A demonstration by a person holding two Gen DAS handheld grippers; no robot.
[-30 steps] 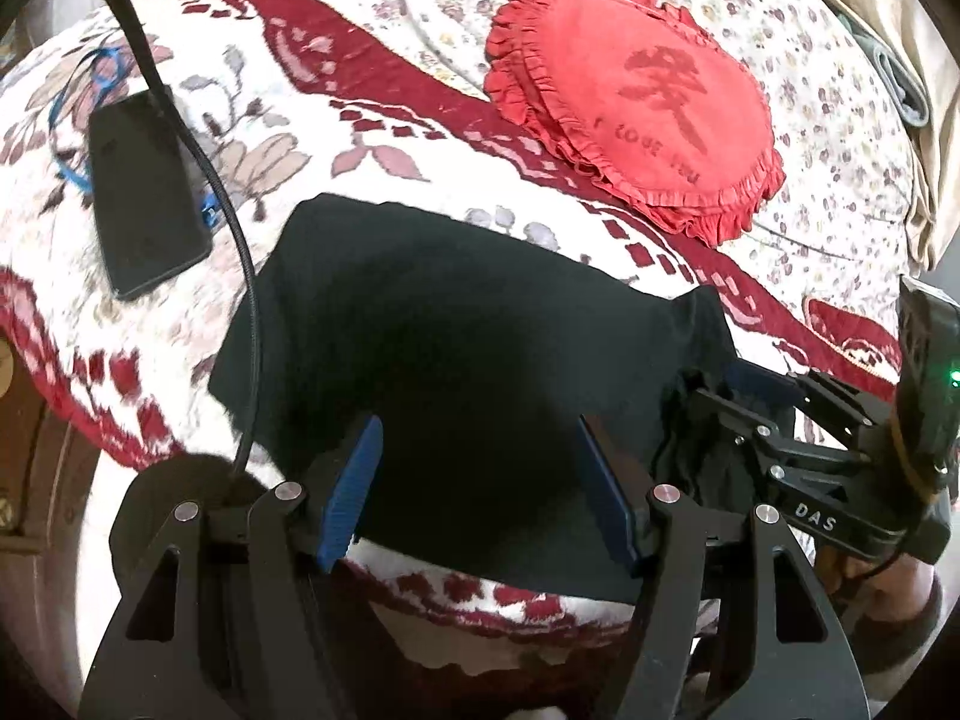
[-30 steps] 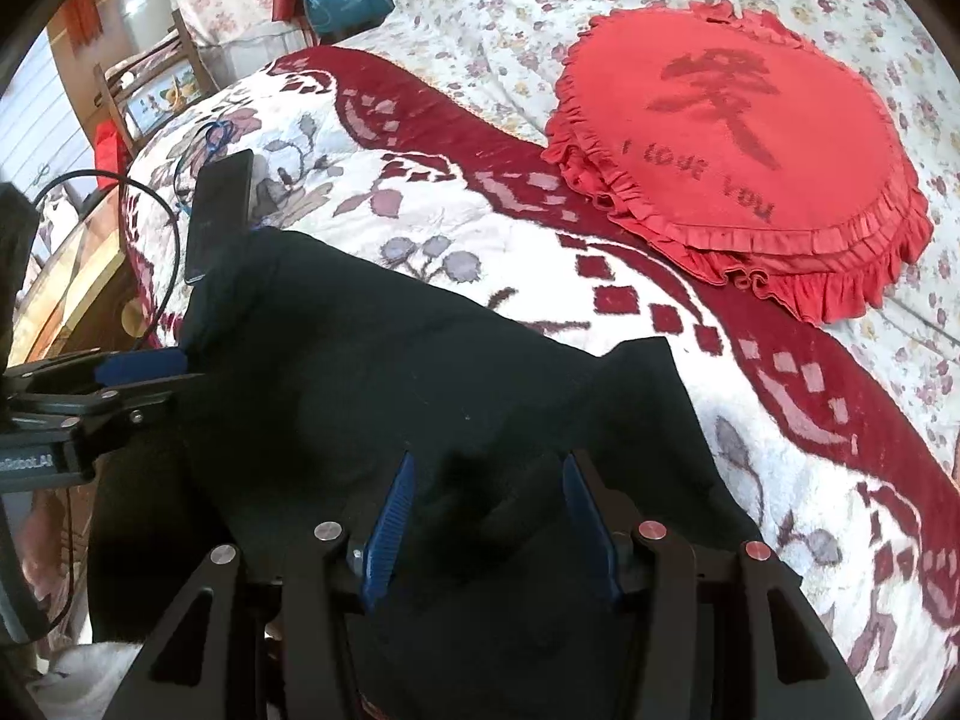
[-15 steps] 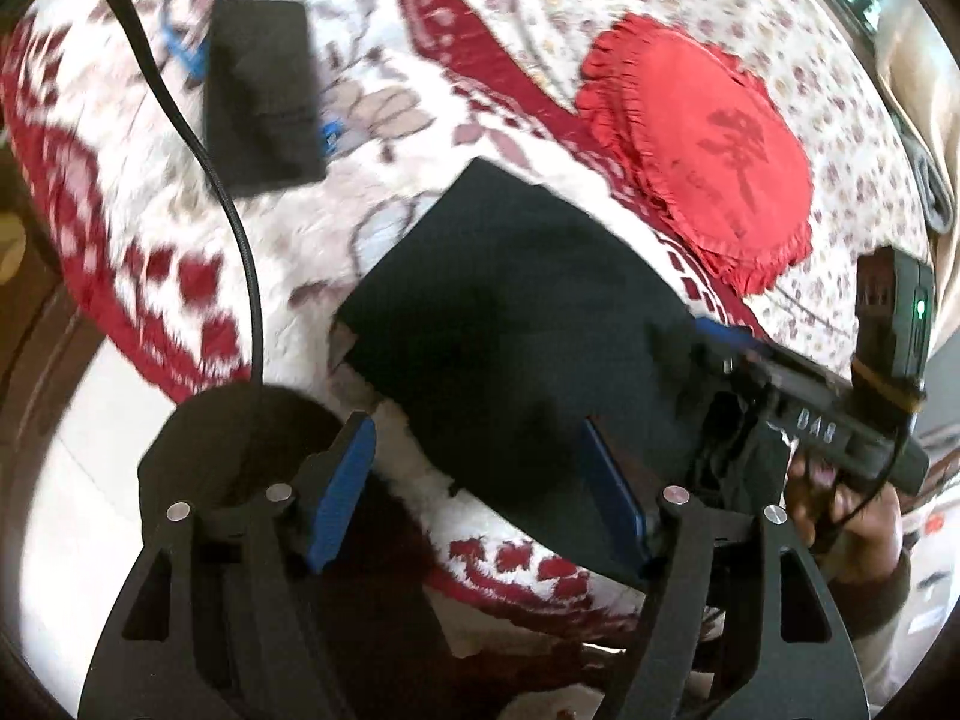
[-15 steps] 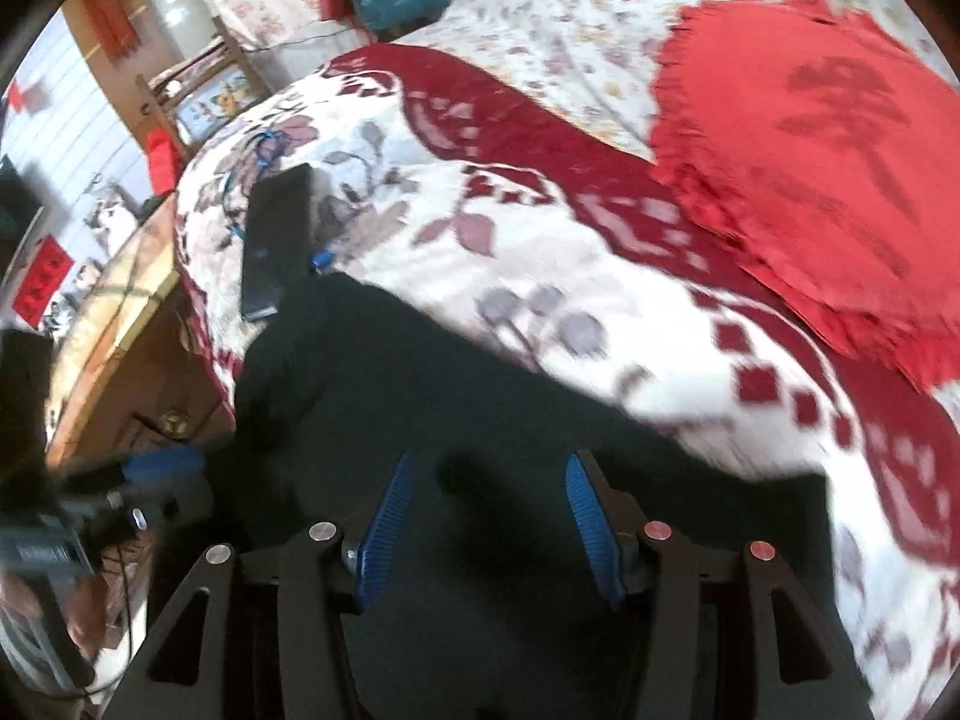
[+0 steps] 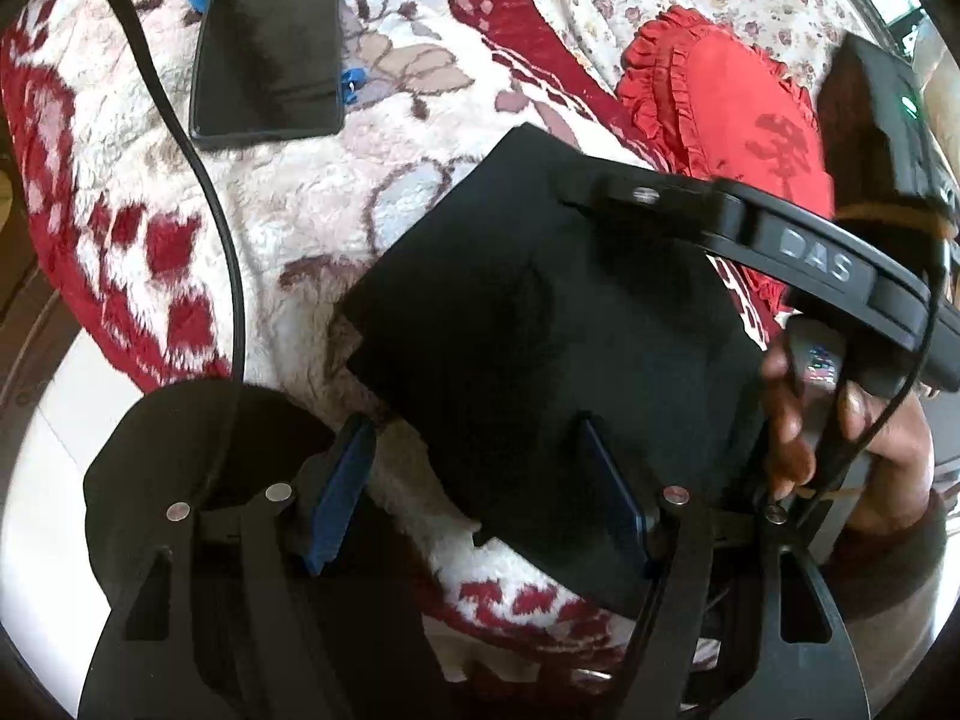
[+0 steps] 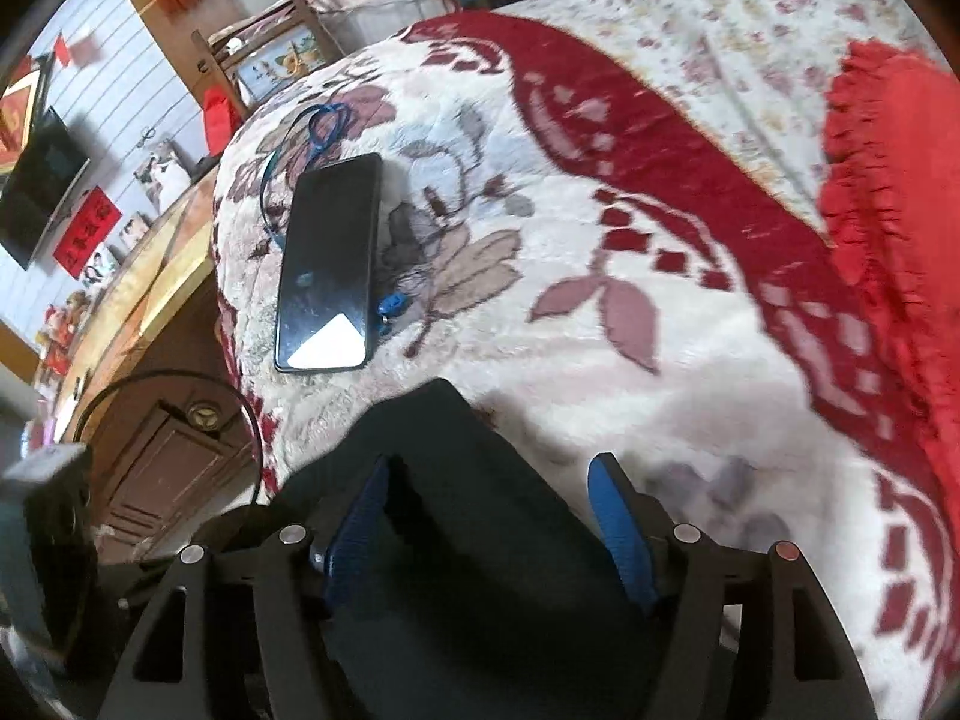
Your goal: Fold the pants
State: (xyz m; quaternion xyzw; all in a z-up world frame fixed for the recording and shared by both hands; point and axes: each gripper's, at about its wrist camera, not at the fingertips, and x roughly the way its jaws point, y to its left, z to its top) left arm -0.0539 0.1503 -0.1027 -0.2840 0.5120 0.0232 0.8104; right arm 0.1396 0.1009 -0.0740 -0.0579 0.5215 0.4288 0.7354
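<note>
The left hand-held gripper (image 5: 480, 510) stands released, its blue pads spread wide with a near corner of the folded black pants (image 5: 540, 348) lying between them but pressed by neither. The right hand-held gripper (image 6: 489, 522) is opening its jaws; dark cloth sits under and between its pads, and it seems no longer pinched, though the cloth is too dark there to be sure.

The pants lie as a compact, flat packet near the bed's edge, on the red-and-cream floral blanket (image 5: 288, 228). They look light, soft and limp: a folded stack like this will sag and slide open if lifted by one layer. A safer hold would be at two corners of one edge, pinching all layers together.

Beyond lie a phone (image 5: 267, 42) and, further off, a red frilled cushion (image 5: 738, 114).
</note>
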